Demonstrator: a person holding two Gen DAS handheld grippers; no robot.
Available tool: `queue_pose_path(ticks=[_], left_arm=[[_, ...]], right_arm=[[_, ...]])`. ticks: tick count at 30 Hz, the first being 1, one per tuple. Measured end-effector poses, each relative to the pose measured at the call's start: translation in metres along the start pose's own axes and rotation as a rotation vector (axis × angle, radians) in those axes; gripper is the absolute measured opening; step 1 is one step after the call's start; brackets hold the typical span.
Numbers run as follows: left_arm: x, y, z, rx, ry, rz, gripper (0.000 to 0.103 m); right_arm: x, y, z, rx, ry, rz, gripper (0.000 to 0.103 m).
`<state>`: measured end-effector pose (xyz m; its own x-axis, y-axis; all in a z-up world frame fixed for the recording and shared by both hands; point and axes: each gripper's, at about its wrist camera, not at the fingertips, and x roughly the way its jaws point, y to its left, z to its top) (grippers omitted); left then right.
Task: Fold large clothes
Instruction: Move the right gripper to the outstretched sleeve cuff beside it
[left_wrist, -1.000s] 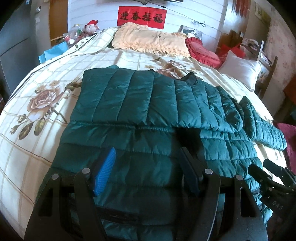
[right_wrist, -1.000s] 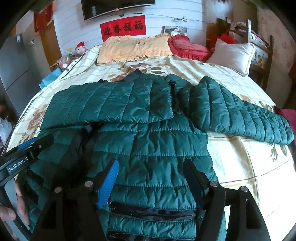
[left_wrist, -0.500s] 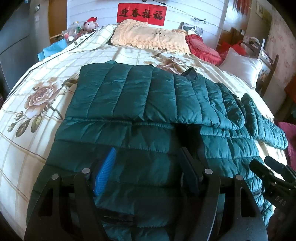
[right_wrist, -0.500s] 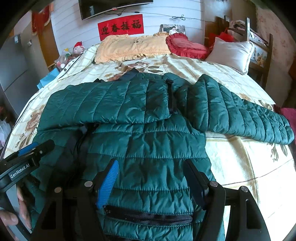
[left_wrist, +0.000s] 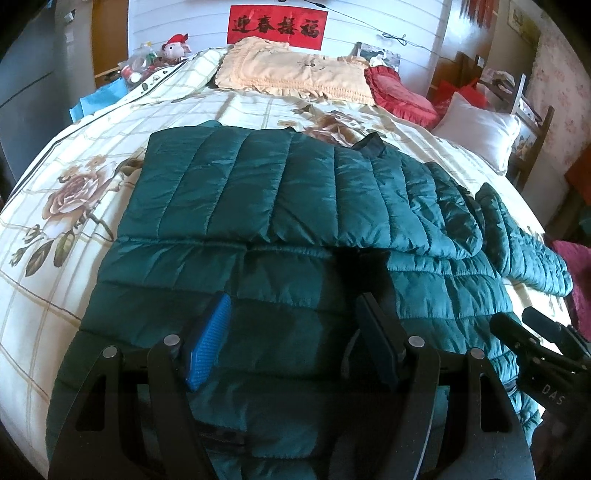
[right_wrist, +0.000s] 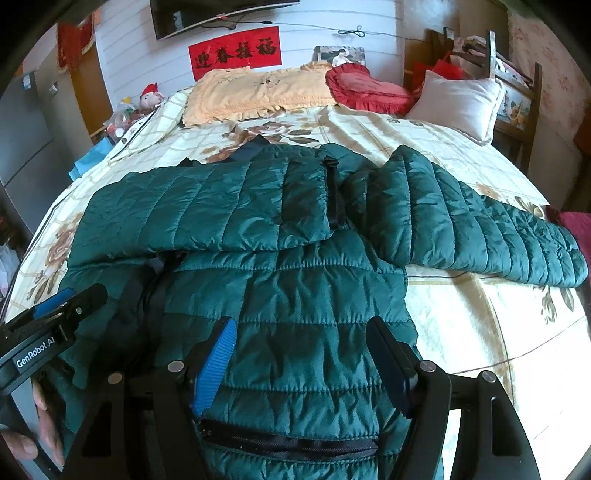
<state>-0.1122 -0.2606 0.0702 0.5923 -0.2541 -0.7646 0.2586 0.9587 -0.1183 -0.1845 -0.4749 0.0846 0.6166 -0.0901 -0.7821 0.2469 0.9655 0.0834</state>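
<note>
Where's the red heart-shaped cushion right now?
In the right wrist view, the red heart cushion lies at the head of the bed, between the peach pillow and the white pillow.

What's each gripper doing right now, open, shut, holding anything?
Left gripper: open, jaws apart above the green puffer jacket, holding nothing.
Right gripper: open, jaws apart over the jacket's lower hem, holding nothing.

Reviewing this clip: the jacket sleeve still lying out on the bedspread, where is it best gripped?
At the cuff end of the outstretched sleeve, approached by the right gripper from the near, open-bedspread side: it lies flat, free-ended and uncovered.
</note>
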Motion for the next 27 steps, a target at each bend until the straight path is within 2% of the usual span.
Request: queue_pose_path(ticks=[27], left_arm=[[0.013, -0.009, -0.007, 0.007, 0.044, -0.011, 0.070]], right_arm=[[-0.001, -0.030, 0.004, 0.059, 0.003, -0.018, 0.077]])
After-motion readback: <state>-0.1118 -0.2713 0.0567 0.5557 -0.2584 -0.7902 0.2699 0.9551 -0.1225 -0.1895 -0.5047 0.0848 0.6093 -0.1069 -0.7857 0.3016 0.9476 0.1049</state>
